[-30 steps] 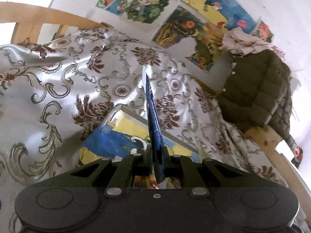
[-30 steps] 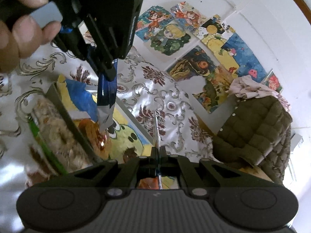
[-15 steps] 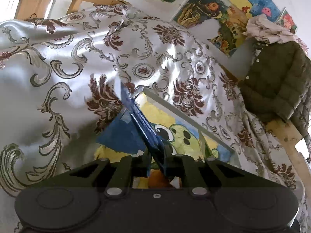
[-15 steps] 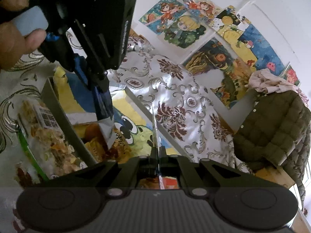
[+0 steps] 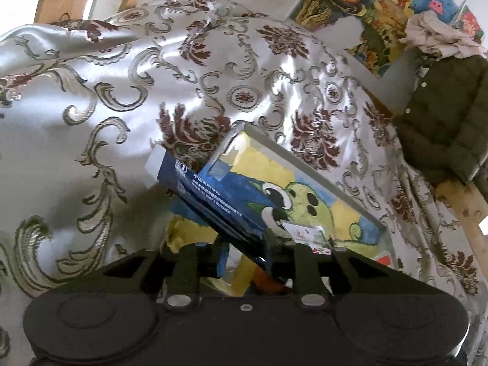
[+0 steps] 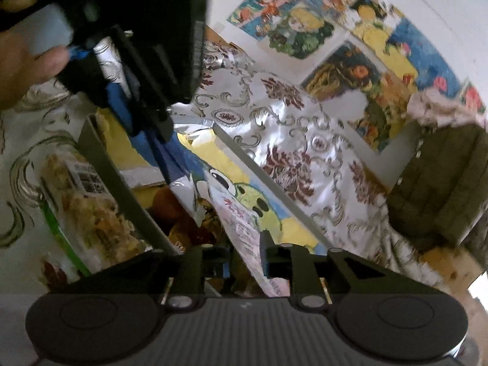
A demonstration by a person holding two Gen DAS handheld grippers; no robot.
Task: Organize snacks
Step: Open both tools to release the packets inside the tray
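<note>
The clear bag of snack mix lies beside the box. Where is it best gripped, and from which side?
Probably its green-edged long side, approached from the open cloth: the bag lies flat along the box wall, which blocks the other side.

patterned tablecloth (image 5: 91, 97), green jacket (image 5: 442, 116), wall posters (image 6: 305, 30)
</note>
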